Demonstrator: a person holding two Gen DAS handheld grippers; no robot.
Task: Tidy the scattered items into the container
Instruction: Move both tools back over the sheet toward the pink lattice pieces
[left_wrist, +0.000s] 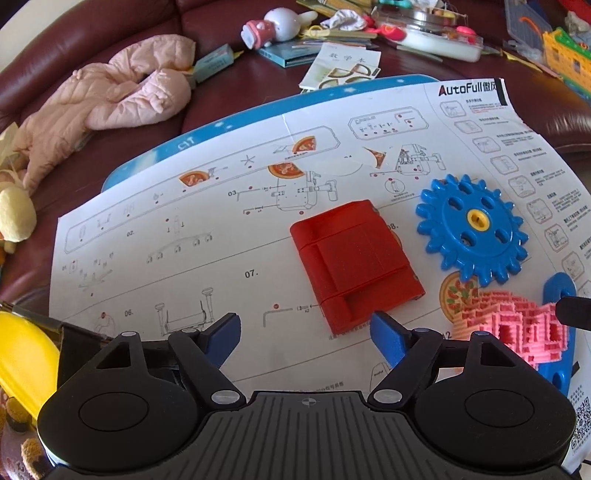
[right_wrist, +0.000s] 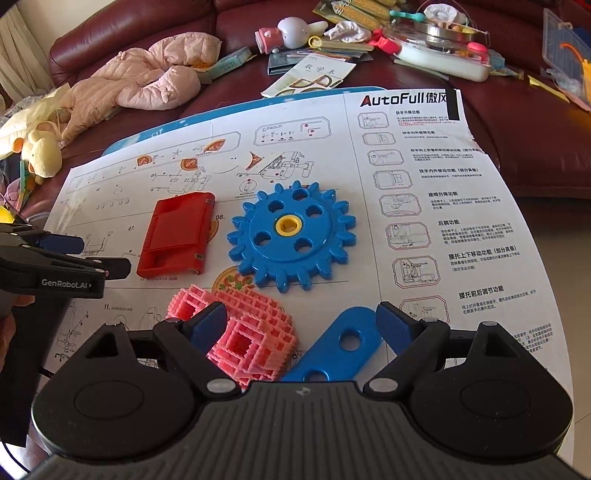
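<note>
A red plastic block (left_wrist: 354, 262) lies on a printed instruction sheet (left_wrist: 184, 266). My left gripper (left_wrist: 304, 325) hangs just short of the block's near edge, jaws wide apart with nothing gripped. To the block's right are a blue gear with a yellow hub (left_wrist: 472, 229), a pink lattice block (left_wrist: 517, 325) and a blue flat bar with holes (left_wrist: 557, 332). In the right wrist view my right gripper (right_wrist: 301, 314) stands open over the pink lattice block (right_wrist: 251, 339) and the blue bar (right_wrist: 340, 347), its pads not pressing on either. The left gripper (right_wrist: 92, 254) shows left of the red block (right_wrist: 173, 236).
The sheet covers a blue round tabletop (left_wrist: 155, 155) in front of a dark red sofa (left_wrist: 110, 33). On the sofa lie a pink padded garment (left_wrist: 129, 92), booklets (left_wrist: 340, 66), a toy rabbit (left_wrist: 280, 22) and a white tray (left_wrist: 436, 44). A yellow object (left_wrist: 22, 354) sits at the near left.
</note>
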